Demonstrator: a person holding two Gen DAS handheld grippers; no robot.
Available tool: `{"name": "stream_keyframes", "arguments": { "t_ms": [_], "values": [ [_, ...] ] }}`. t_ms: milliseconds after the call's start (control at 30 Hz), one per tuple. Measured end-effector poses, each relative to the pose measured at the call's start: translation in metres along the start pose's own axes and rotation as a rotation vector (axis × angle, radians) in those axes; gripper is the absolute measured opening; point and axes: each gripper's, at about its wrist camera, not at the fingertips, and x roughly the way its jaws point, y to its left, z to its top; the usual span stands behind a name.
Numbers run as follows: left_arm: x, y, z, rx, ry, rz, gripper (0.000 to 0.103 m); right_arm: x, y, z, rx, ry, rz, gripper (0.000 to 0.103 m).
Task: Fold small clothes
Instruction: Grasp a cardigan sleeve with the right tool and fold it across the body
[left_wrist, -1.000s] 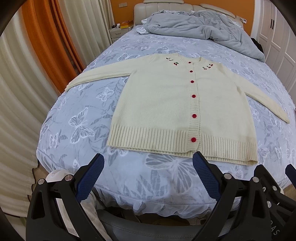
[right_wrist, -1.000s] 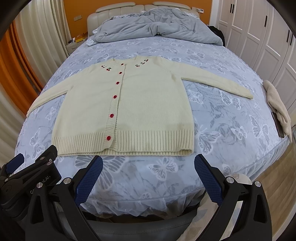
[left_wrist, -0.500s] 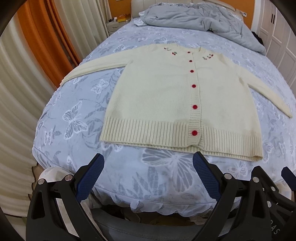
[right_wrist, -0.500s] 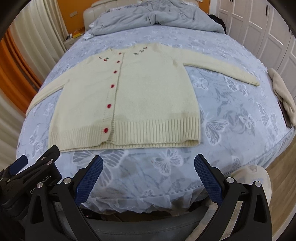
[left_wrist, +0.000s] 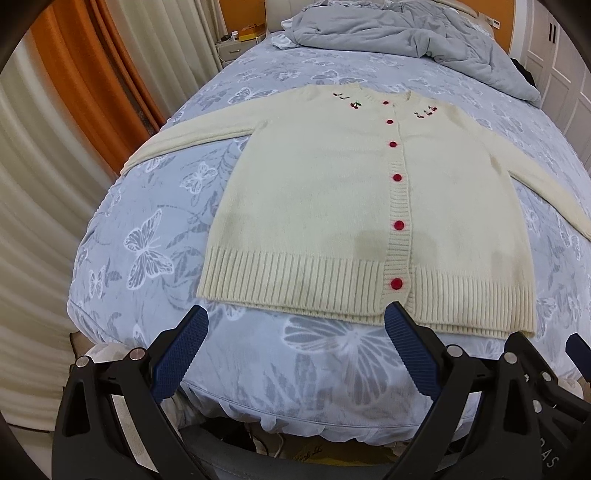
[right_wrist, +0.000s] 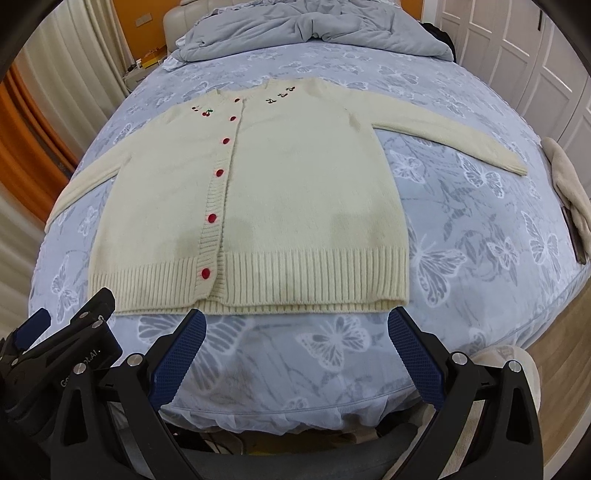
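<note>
Cream cardigan (left_wrist: 317, 192) flat on bed (left_wrist: 147, 206) | beige cloth (right_wrist: 569, 184) R view only

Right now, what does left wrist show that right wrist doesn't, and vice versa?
Left wrist only: the orange curtain up close and the nightstand with small items. Right wrist only: the beige cloth at the bed's right edge, and the cardigan's right cuff. Both: cream cardigan flat and buttoned, grey duvet, butterfly sheet, left claw and right claw open, empty.
</note>
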Motion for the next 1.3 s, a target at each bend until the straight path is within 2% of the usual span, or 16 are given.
{"name": "stream_keyframes", "arguments": {
  "t_ms": [267,333,400,467,600,733,833,933,1000,1067,1100,1133,1167,1233,1300],
  "values": [
    [0.011,-0.004,0.007,0.021,0.023,0.005,0.096,0.017,0.000,0.009,-0.014,0.033,0.036,0.098],
    [0.018,-0.004,0.011,0.015,0.030,-0.009,0.096,0.028,-0.009,0.016,-0.017,0.042,0.080,0.098],
    [0.024,-0.001,0.014,-0.005,0.033,-0.012,0.097,0.043,-0.037,0.031,0.027,0.041,0.092,0.098],
    [0.036,0.006,0.017,-0.015,0.048,-0.022,0.097,0.061,-0.077,0.051,0.115,0.046,0.097,0.097],
    [0.061,0.020,0.021,-0.034,0.095,-0.081,0.097,0.105,-0.210,0.103,0.437,-0.002,0.170,0.097],
    [0.086,0.026,0.020,-0.093,0.157,-0.132,0.097,0.143,-0.322,0.146,0.652,-0.083,0.139,0.092],
    [0.097,0.027,0.022,-0.121,0.169,-0.156,0.097,0.162,-0.382,0.164,0.807,-0.140,0.119,0.091],
    [0.102,0.028,0.028,-0.136,0.146,-0.157,0.098,0.177,-0.426,0.172,0.977,-0.194,0.115,0.091],
    [0.105,0.030,0.033,-0.142,0.140,-0.164,0.098,0.189,-0.444,0.177,1.049,-0.211,0.142,0.076],
    [0.110,0.031,0.037,-0.150,0.135,-0.168,0.098,0.203,-0.453,0.186,1.078,-0.203,0.190,0.051],
    [0.112,0.032,0.039,-0.154,0.131,-0.167,0.098,0.210,-0.456,0.191,1.089,-0.187,0.198,0.043],
    [0.114,0.032,0.041,-0.154,0.129,-0.167,0.098,0.213,-0.459,0.195,1.088,-0.187,0.196,0.019],
    [0.116,0.032,0.043,-0.155,0.127,-0.165,0.098,0.213,-0.457,0.201,1.082,-0.194,0.203,0.011],
    [0.118,0.034,0.046,-0.161,0.119,-0.168,0.098,0.198,-0.448,0.220,1.050,-0.300,0.267,0.010],
    [0.118,0.039,0.050,-0.177,0.102,-0.181,0.098,0.170,-0.413,0.254,0.925,-0.417,0.387,0.010]
  ]
}}
